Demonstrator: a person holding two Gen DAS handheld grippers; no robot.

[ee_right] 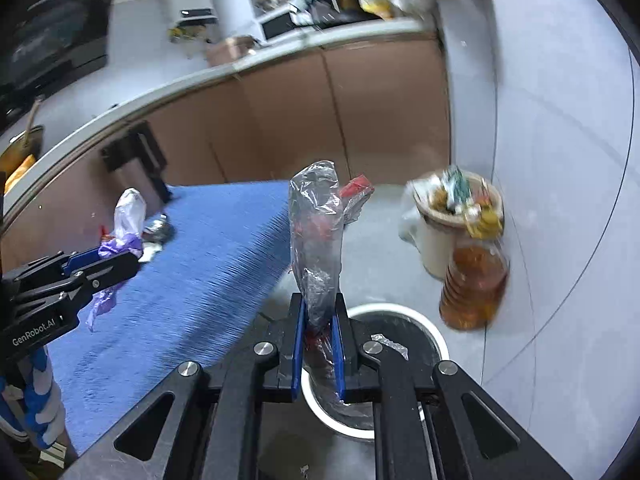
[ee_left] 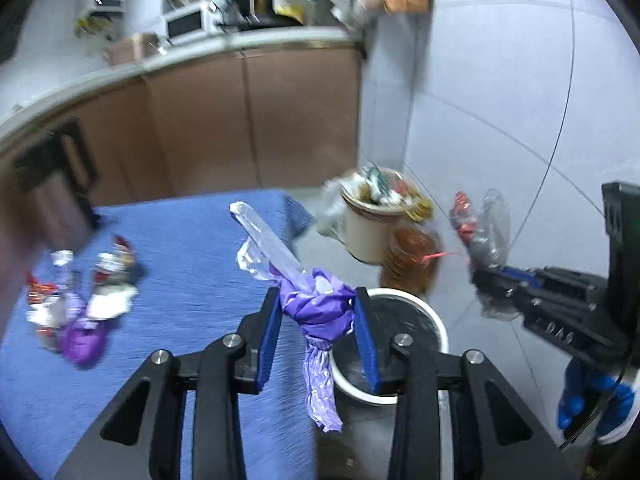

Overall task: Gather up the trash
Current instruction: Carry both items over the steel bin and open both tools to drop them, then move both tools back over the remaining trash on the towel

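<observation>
Blue-clothed surface point(ee_left: 180, 248) behind; purple wrapper point(ee_left: 316, 308) was clamped in the left claw point(ee_left: 320, 320), clear wrapper point(ee_right: 316, 240) in the right claw point(ee_right: 318, 332), both above the white bin point(ee_right: 432, 332); release was judged next.

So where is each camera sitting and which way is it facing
Left wrist: on the left gripper, facing down-forward at its purple wrapper, the blue table; right gripper at right.
Right wrist: on the right gripper, facing its clear wrapper; left gripper at left.
Shared: white bin, oil bottle.
</observation>
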